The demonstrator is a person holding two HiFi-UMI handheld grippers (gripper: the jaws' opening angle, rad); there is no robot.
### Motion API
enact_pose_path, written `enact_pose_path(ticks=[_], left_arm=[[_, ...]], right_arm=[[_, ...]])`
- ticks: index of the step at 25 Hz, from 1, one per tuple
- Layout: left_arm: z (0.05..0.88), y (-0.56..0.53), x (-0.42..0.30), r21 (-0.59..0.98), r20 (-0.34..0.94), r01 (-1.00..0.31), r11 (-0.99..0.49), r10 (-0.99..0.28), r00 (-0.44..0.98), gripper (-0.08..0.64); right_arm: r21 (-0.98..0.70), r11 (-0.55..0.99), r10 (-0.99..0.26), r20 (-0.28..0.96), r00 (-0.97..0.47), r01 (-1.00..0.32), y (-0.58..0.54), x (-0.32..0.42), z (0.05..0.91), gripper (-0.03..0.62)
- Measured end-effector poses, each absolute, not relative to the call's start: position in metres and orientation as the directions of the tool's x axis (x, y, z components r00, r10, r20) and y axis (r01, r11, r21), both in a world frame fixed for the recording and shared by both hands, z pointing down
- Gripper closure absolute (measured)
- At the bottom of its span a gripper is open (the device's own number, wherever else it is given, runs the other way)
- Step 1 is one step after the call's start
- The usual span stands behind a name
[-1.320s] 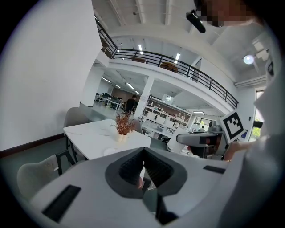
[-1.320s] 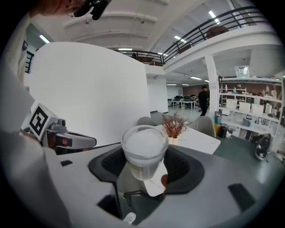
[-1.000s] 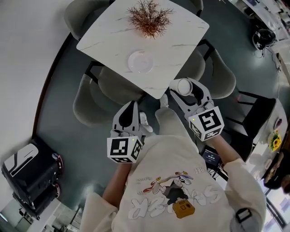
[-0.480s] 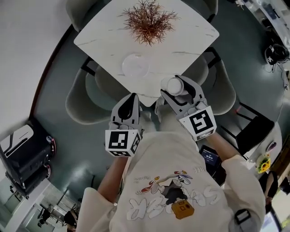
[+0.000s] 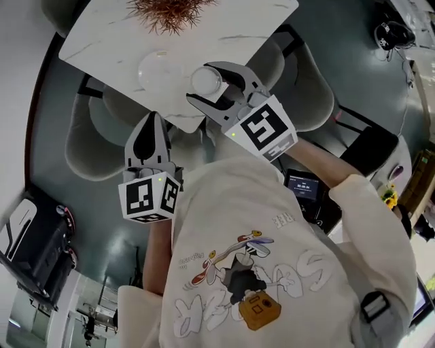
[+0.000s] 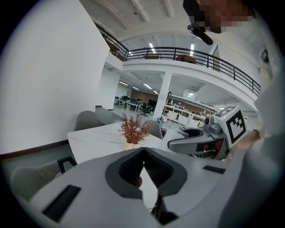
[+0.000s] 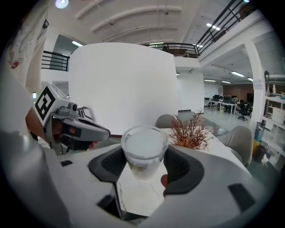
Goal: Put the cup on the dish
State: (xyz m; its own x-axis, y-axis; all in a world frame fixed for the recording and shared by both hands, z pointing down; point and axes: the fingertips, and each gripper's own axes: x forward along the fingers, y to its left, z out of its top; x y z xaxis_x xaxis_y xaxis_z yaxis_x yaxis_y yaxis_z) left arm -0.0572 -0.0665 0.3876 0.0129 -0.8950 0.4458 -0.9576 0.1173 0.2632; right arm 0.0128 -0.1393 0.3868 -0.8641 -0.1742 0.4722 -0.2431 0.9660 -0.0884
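1. Now the cup, a clear glass one, stands upright between the jaws of the right tongs, which are clenched on its sides. It is carried in the air over the near edge of the white counter.
2. The dish, a pale round plate, lies flat on the counter just beside the cup, toward the person's left.
3. The coming move, as I judge it, is a short carry leftward and then down, with the cup's long axis kept vertical so its base meets the middle of the dish.
4. The right tongs are much the nearer to the dish. The left tongs hang back off the counter's edge, jaws pressed together on nothing.
5. A dried reddish plant stands beyond the dish, apart from that path.
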Motion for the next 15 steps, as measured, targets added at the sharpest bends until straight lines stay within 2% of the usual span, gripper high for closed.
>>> enact_pose_path(ticks=[15], left_arm=[[0.419, -0.092, -0.089, 0.282, 0.483, -0.950, 0.135, -0.876, 0.018, 0.557]], right_arm=[[-0.113, 0.971, -0.142, 0.439, -0.887, -0.211, -0.154, -0.041, 0.415, 0.330]])
